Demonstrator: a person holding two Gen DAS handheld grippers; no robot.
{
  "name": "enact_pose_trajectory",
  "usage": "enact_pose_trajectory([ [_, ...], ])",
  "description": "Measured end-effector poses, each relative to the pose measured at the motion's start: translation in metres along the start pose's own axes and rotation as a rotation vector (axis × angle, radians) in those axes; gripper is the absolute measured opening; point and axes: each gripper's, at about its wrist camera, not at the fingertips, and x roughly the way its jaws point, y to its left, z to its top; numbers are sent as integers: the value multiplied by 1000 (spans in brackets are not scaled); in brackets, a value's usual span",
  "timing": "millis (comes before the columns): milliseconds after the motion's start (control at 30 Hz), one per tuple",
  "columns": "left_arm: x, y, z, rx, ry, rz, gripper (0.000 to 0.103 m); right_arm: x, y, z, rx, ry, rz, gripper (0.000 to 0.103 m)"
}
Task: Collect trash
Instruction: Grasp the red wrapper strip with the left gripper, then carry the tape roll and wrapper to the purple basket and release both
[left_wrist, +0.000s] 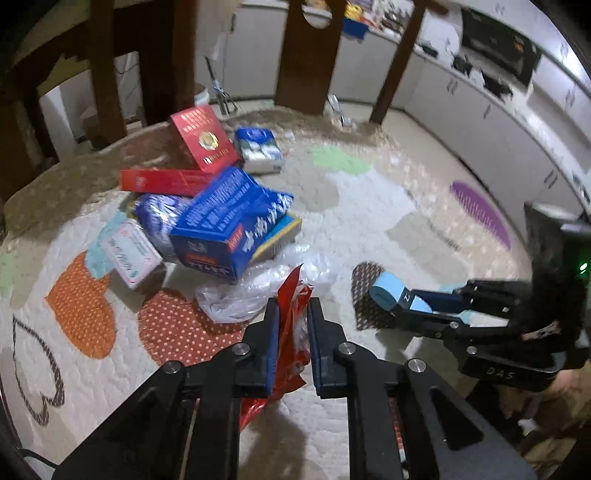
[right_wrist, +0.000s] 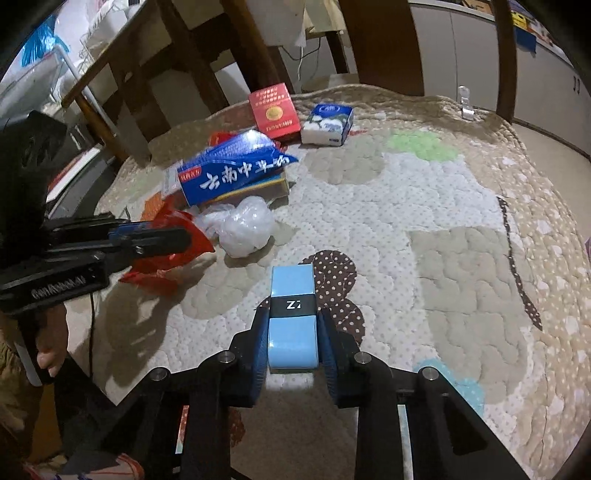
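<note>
My left gripper (left_wrist: 291, 310) is shut on a red plastic bag (left_wrist: 291, 332), which hangs between its blue pads just above the quilted mat. The same left gripper (right_wrist: 184, 236) shows at the left of the right wrist view, with the red plastic bag (right_wrist: 177, 254) in it. My right gripper (right_wrist: 291, 317) is shut on a light blue box (right_wrist: 293, 321) with a black band; that light blue box (left_wrist: 391, 295) and the right gripper (left_wrist: 406, 299) appear at the right of the left wrist view. A pile of trash lies beyond: a blue carton (left_wrist: 221, 229), a crumpled clear plastic bag (left_wrist: 258, 288), red boxes and packets.
A patterned quilted mat (right_wrist: 406, 221) covers the floor. On it lie a red box (right_wrist: 275, 110), a blue-and-white tissue pack (right_wrist: 327, 123) and a pink-white packet (left_wrist: 131, 254). Dark wooden table and chair legs (left_wrist: 306, 55) stand behind. White cabinets (left_wrist: 498, 122) line the right side.
</note>
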Motion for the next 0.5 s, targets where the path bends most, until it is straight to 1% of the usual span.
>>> enact_pose_trajectory([
  [133, -22, -1, 2, -34, -45, 2, 14, -16, -9, 1, 37, -39, 10, 29],
  [233, -33, -6, 6, -39, -75, 22, 14, -25, -18, 1, 69, -64, 12, 29],
  [367, -41, -21, 11, -7, -102, 67, 14, -38, -34, 0, 130, -96, 10, 29],
  [500, -42, -38, 18, 34, -110, 64, 14, -51, -52, -3, 181, -126, -7, 29],
])
